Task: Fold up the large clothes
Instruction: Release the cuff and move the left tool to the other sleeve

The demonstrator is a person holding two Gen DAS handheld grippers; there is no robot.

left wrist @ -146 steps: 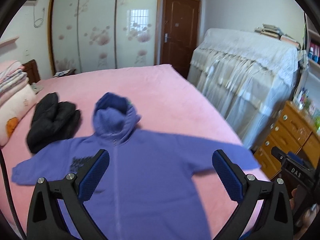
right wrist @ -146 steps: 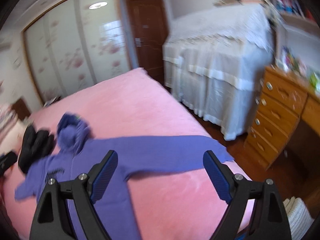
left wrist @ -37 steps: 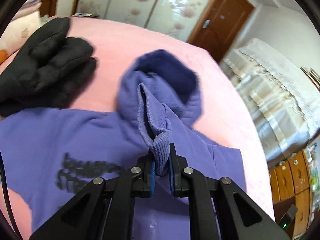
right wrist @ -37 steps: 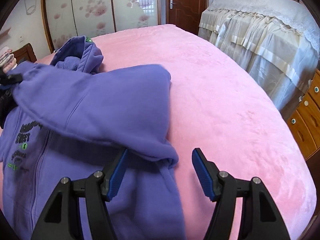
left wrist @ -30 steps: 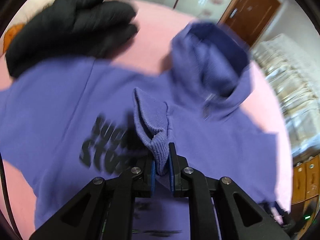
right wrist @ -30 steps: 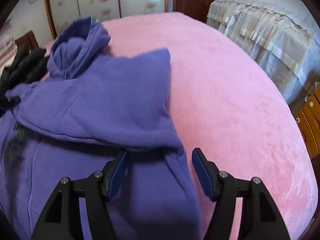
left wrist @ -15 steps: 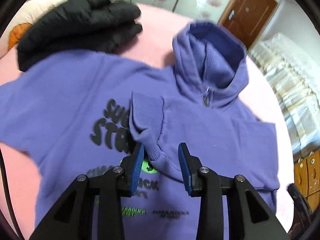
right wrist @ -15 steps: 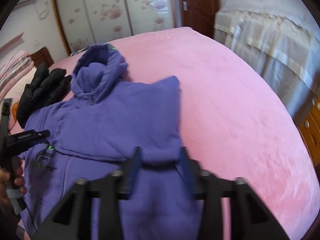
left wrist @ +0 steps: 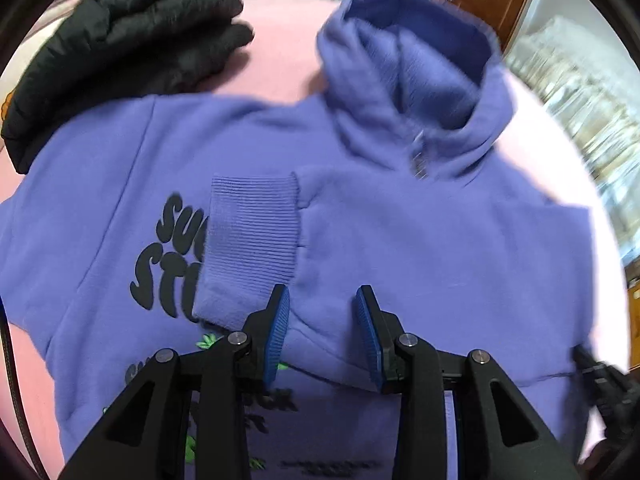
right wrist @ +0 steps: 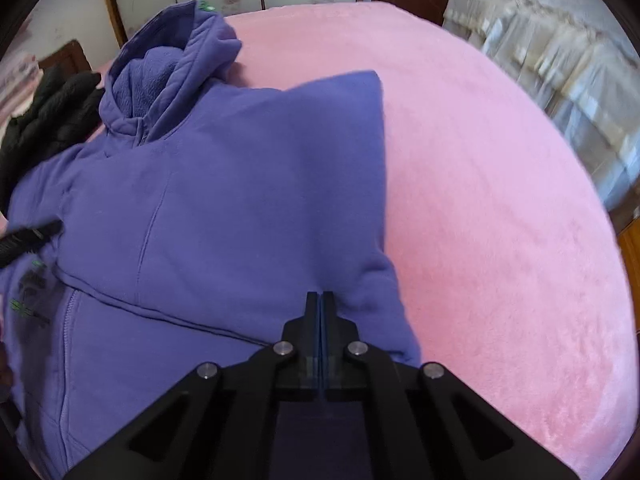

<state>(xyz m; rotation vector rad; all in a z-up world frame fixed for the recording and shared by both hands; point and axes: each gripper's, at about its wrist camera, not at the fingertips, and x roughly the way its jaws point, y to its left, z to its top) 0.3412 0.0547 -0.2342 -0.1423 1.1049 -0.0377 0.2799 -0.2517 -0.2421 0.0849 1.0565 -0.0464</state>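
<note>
Sleeve-folding on the purple hoodie [left wrist: 400, 240] — left hand-held gripper [left wrist: 323, 334] apart over the fabric, right hand-held gripper [right wrist: 321, 308] together, empty — next, sleeve at nine o'clock.

Hoodie [left wrist: 400, 240] flat on the bed [right wrist: 480, 200], one sleeve [left wrist: 252, 240] across its chest; jacket [left wrist: 120, 40] beside its hood [left wrist: 412, 60]

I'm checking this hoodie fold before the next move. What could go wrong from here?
The folded sleeve's ribbed cuff lies loose on the chest beside the open left gripper; a brush could drag it off. The right gripper is shut at the hoodie edge; whether it pinches fabric is unclear, so pulling could undo the fold. The black jacket touches the shoulder.
</note>
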